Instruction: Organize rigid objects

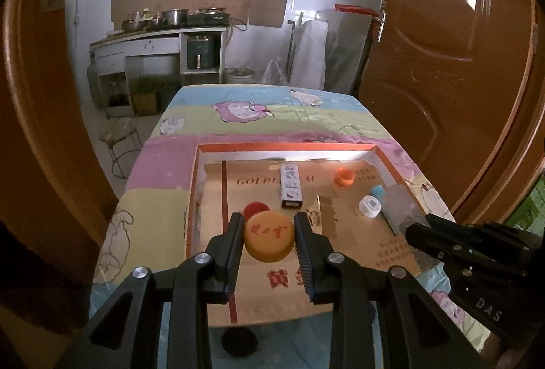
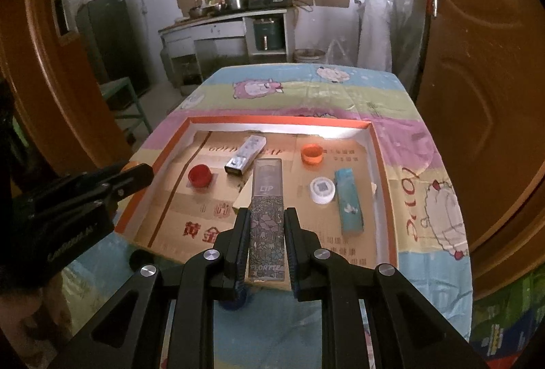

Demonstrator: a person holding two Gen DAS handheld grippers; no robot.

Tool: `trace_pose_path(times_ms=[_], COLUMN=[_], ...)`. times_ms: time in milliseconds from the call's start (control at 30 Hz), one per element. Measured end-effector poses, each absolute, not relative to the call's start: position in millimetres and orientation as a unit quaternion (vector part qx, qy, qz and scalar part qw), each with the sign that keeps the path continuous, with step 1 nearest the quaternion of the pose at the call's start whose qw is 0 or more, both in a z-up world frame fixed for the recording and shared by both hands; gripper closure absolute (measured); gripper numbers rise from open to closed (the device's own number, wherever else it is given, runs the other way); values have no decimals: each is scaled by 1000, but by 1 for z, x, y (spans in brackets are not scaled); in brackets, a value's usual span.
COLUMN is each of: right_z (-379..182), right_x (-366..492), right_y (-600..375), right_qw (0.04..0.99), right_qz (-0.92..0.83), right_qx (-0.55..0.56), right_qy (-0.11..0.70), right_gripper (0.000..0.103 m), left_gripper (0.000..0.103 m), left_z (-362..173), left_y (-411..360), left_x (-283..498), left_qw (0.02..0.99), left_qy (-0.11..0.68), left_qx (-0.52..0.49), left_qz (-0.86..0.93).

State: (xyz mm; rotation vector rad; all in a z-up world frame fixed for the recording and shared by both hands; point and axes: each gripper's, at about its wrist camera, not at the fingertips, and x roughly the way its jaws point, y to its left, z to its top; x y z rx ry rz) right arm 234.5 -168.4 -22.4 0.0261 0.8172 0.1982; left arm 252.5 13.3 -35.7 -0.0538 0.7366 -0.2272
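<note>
We've got the yellow cap (image 1: 269,236) pinched in the left gripper (image 1: 269,229) and the lip box (image 2: 266,219) clamped in the right gripper (image 2: 266,226); let's lower each onto bare tray (image 2: 384,198) cardboard, away from the loose caps.

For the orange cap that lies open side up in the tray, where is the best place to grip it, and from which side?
Grip the orange cap across its round side wall, coming from above. It sits upright, mouth up, with bare cardboard around it in the tray, so fingers should fit on both sides. Both tools are occupied now.
</note>
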Motion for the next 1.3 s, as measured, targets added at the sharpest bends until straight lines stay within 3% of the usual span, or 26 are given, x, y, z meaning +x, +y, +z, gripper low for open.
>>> trace_pose_path(times_ms=[1300], right_z=[-55], right_x=[351], right_y=[-159], right_qw=[893], right_qz=[114], right_qx=[-4], right_qy=[436], right_gripper=[83], left_gripper=[73], left_z=[-74], left_y=[24], left_x=[358], left_qw=[905], left_qy=[415], left_qx=[-24], left_qz=[-93])
